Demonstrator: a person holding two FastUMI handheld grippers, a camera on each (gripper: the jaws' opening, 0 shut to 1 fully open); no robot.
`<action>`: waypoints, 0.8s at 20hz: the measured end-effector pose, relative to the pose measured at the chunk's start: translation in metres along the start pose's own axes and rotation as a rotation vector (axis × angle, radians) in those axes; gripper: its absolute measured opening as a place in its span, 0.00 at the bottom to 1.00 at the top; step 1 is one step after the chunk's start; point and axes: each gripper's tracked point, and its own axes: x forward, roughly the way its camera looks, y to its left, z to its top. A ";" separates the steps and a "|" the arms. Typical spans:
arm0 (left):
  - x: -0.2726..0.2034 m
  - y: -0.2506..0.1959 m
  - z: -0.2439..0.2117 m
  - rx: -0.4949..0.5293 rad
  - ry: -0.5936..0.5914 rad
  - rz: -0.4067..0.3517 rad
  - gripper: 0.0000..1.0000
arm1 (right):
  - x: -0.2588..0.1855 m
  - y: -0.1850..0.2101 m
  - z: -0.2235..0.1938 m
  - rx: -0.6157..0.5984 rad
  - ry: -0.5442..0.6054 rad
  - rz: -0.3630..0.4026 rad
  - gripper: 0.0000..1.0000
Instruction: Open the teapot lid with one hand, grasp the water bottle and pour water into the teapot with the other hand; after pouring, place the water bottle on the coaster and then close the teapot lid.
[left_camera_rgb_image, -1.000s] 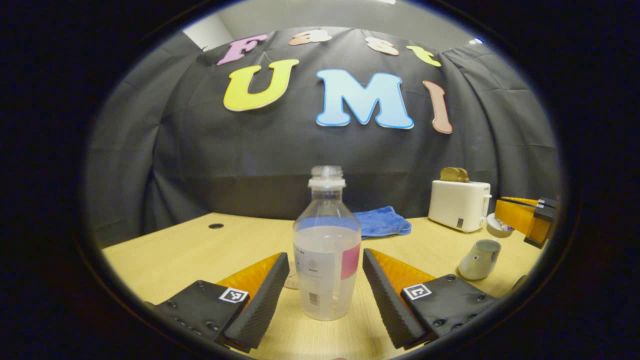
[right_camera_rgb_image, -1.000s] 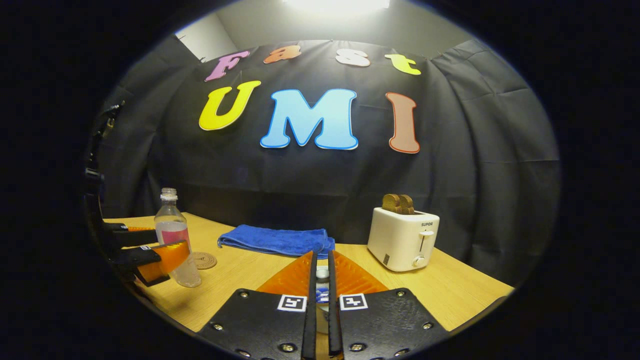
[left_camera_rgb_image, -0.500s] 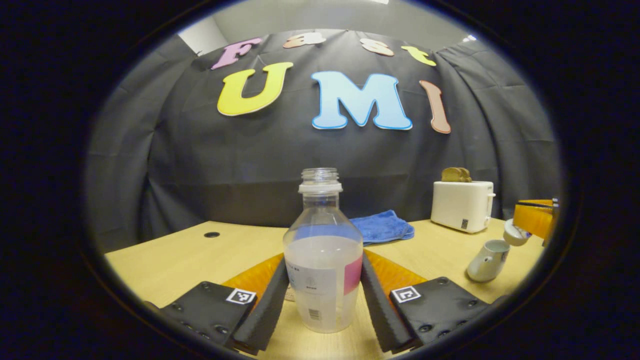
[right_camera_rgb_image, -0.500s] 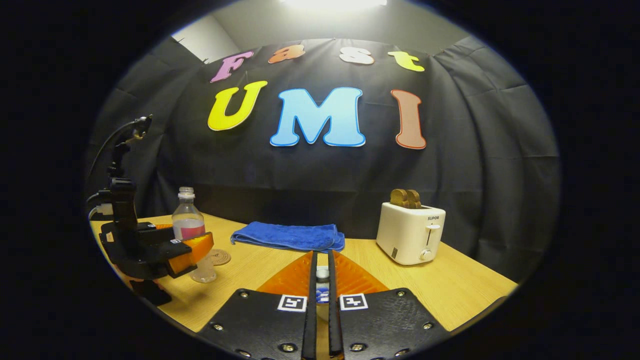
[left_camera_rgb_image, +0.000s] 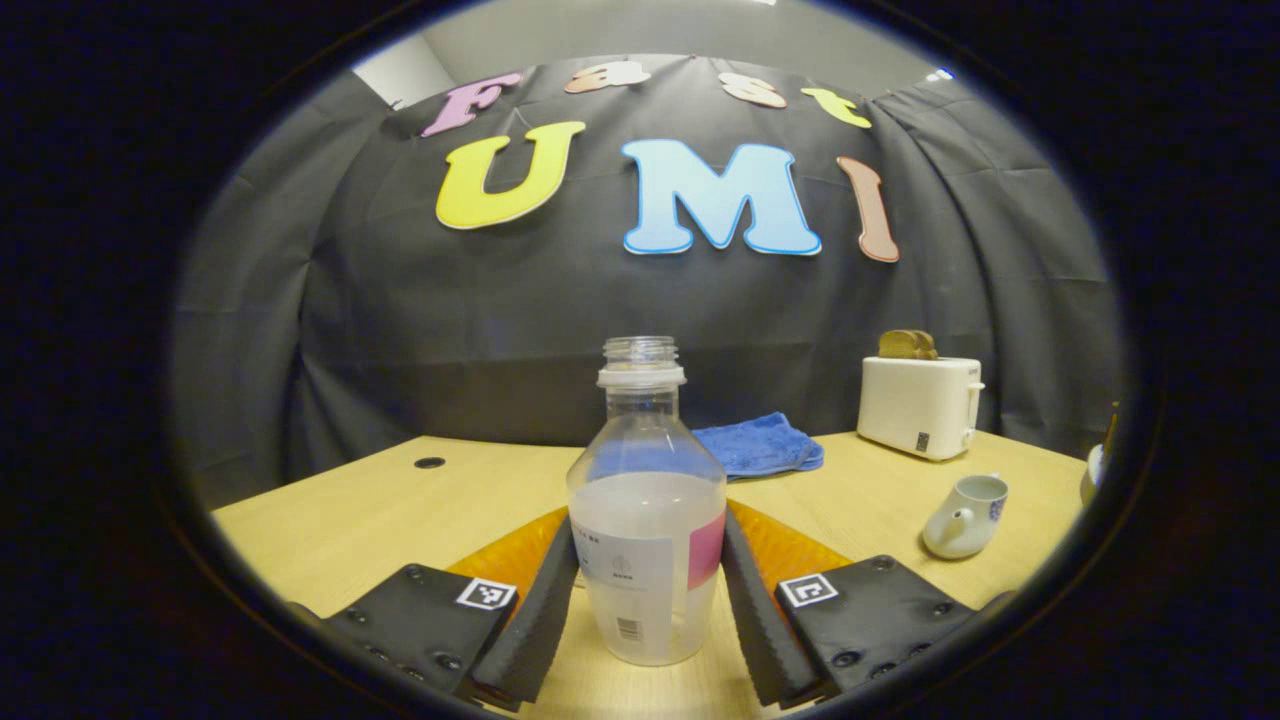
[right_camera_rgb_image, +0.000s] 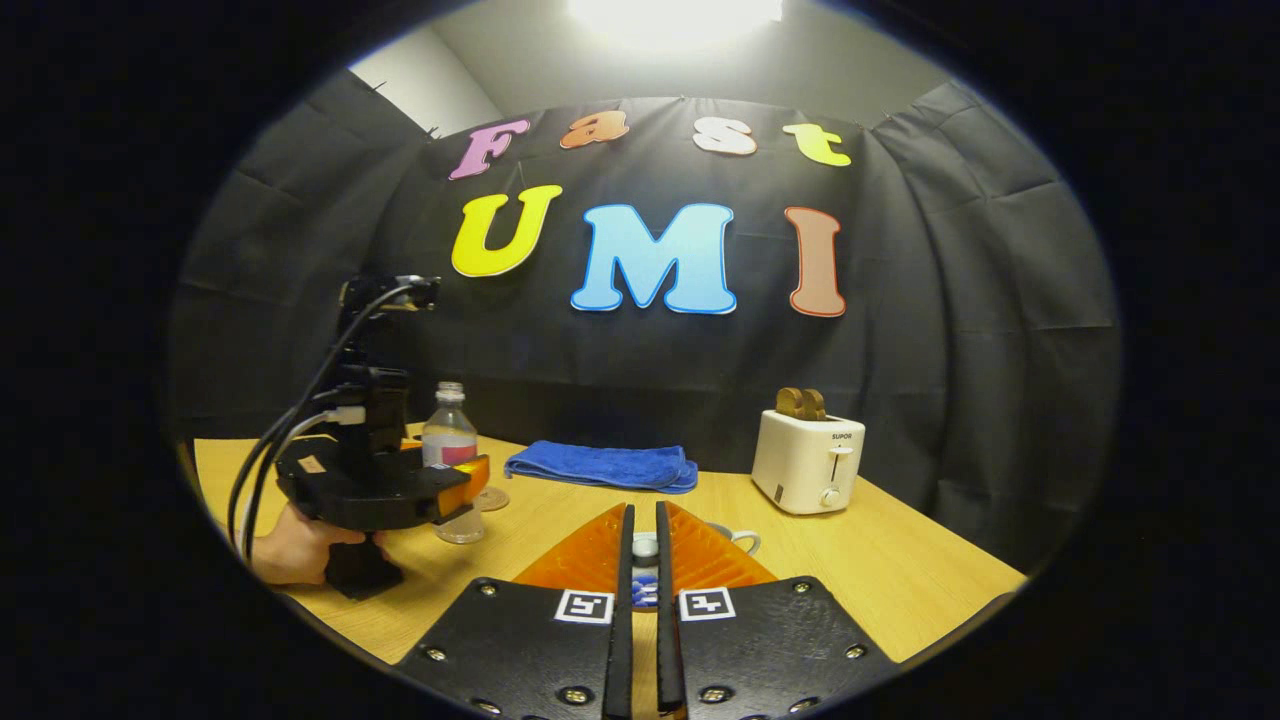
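Observation:
A clear water bottle (left_camera_rgb_image: 645, 520) without a cap, about half full, stands on the wooden table (left_camera_rgb_image: 400, 500). My left gripper (left_camera_rgb_image: 648, 528) is shut on it, one finger pressed against each side. The white teapot (left_camera_rgb_image: 962, 515) sits lidless at the right. In the right gripper view my right gripper (right_camera_rgb_image: 643, 510) is shut on the knob of the white teapot lid (right_camera_rgb_image: 645, 548), held above the table, with the teapot's rim (right_camera_rgb_image: 735, 537) just behind. Farther left a hand (right_camera_rgb_image: 290, 545) holds the left gripper (right_camera_rgb_image: 465, 487) around the bottle (right_camera_rgb_image: 450, 440), beside a round coaster (right_camera_rgb_image: 492, 498).
A folded blue towel (left_camera_rgb_image: 758, 445) lies at the back of the table. A white toaster (left_camera_rgb_image: 920, 405) with toast stands at the back right. A small dark hole (left_camera_rgb_image: 429, 463) marks the table's far left. The black cloth wall closes off the back.
My left fingers have closed from wide apart onto the bottle. The right gripper with the lid has drawn back from the teapot, toward the right edge of the left gripper view.

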 end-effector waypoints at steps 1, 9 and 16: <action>-0.001 -0.003 0.003 0.023 -0.002 -0.002 0.86 | -0.007 0.001 0.000 0.001 0.001 0.000 0.10; 0.000 -0.035 0.017 0.250 -0.013 -0.032 0.86 | -0.052 0.003 -0.017 0.010 0.030 -0.020 0.10; 0.004 -0.066 0.023 0.497 -0.008 -0.029 0.86 | -0.070 0.006 -0.028 0.043 0.055 -0.011 0.10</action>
